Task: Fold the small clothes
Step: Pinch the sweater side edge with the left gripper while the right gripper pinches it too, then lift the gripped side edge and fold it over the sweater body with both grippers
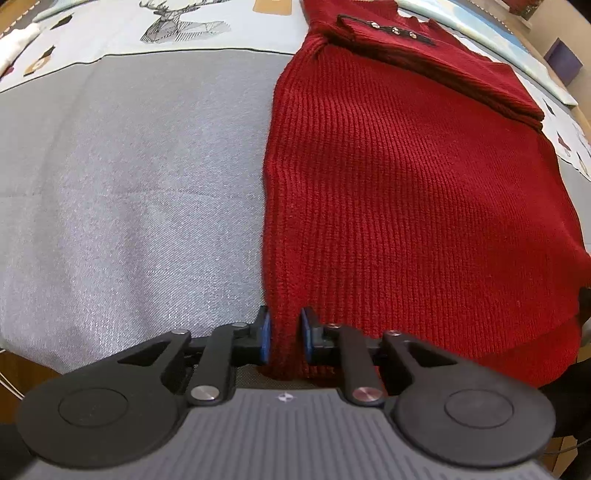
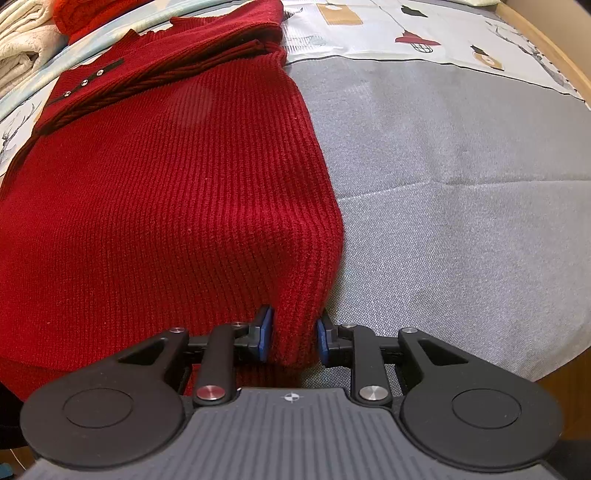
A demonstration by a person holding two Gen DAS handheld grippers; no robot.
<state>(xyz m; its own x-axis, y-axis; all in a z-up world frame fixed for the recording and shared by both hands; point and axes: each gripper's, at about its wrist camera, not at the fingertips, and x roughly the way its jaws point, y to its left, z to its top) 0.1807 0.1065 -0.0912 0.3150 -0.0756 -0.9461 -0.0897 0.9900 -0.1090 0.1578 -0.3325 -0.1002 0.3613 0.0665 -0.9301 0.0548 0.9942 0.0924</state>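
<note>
A dark red ribbed knit sweater (image 1: 406,192) lies flat on the grey cloth (image 1: 129,184), its sleeves folded across the chest and a small buttoned placket (image 1: 393,30) at the far end. My left gripper (image 1: 285,334) is shut on the sweater's near left hem corner, blue pads pressing the knit from both sides. In the right wrist view the same sweater (image 2: 166,206) fills the left half, and my right gripper (image 2: 294,334) is shut on its near right hem corner, where the fabric bunches up a little between the pads.
A pale printed sheet (image 1: 184,26) with a deer pattern lies beyond the grey cloth (image 2: 461,203). Folded cream clothes (image 2: 22,40) and another red knit piece (image 2: 85,14) sit at the far left of the right wrist view. A wooden edge (image 2: 554,48) runs along the right.
</note>
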